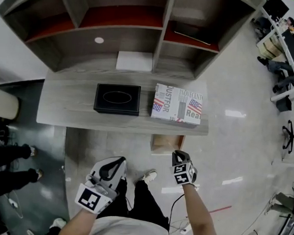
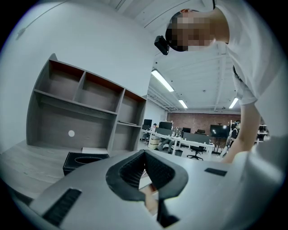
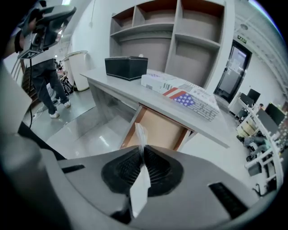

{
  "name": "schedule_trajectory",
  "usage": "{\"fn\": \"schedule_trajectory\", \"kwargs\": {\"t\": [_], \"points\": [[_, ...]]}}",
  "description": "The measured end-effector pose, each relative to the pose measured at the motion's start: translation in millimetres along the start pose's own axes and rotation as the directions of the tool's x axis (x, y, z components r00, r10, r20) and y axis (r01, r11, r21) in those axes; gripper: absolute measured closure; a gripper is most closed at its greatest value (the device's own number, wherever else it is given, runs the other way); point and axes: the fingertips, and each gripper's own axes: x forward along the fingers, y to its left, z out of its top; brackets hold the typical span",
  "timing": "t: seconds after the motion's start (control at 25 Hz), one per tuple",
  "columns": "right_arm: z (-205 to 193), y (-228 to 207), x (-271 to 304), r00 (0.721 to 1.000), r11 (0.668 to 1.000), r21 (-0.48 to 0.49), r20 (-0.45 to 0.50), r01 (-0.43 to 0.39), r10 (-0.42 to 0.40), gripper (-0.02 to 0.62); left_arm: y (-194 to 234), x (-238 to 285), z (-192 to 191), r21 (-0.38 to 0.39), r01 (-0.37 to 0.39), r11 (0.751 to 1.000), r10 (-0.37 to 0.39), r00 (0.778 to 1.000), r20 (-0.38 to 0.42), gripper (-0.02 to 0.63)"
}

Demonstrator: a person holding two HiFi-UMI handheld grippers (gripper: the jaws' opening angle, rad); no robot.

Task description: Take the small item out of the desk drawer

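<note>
Your right gripper (image 3: 143, 155) pinches the thin white plastic packet (image 3: 140, 186), which is now out of the open light-brown wooden drawer (image 3: 158, 131) and above it. Your left gripper (image 2: 145, 157) has its jaws together, holding nothing. In my judgement the taking out is done; only setting the packet down remains.

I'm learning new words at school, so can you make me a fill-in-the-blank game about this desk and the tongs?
1. The right tongs pinch a thin ____ packet.
2. The drawer under the desk is ____.
3. In the head view, the black box sits to the ____ of the box with flags.

Missing words: white; open; left.
</note>
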Motion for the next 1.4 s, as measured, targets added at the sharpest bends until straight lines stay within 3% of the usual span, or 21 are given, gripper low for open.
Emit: {"fn": "schedule_trajectory", "kwargs": {"t": [0.48, 0.72, 1.08, 1.4], "points": [[36, -29, -74, 0.986, 0.974, 0.213, 0.132, 0.071, -0.101, 0.572, -14, 11, 44, 0.067, 0.056, 0.996, -0.060, 0.996, 0.060, 0.589], [46, -46, -117, 0.967, 0.937, 0.335, 0.192, 0.096, -0.168, 0.572, -18, 12, 68, 0.095, 0.070, 0.993, -0.080, 0.991, 0.105, 0.589], [68, -68, -186, 0.910, 0.884, 0.454, 0.313, 0.108, -0.272, 0.572, -30, 10, 105, 0.152, 0.098, 0.984, -0.123, 0.978, 0.168, 0.589], [100, -91, -254, 0.831, 0.853, 0.513, 0.433, 0.092, -0.349, 0.572, -27, 4, 136, 0.192, 0.081, 0.978, -0.124, 0.967, 0.223, 0.589]]}}
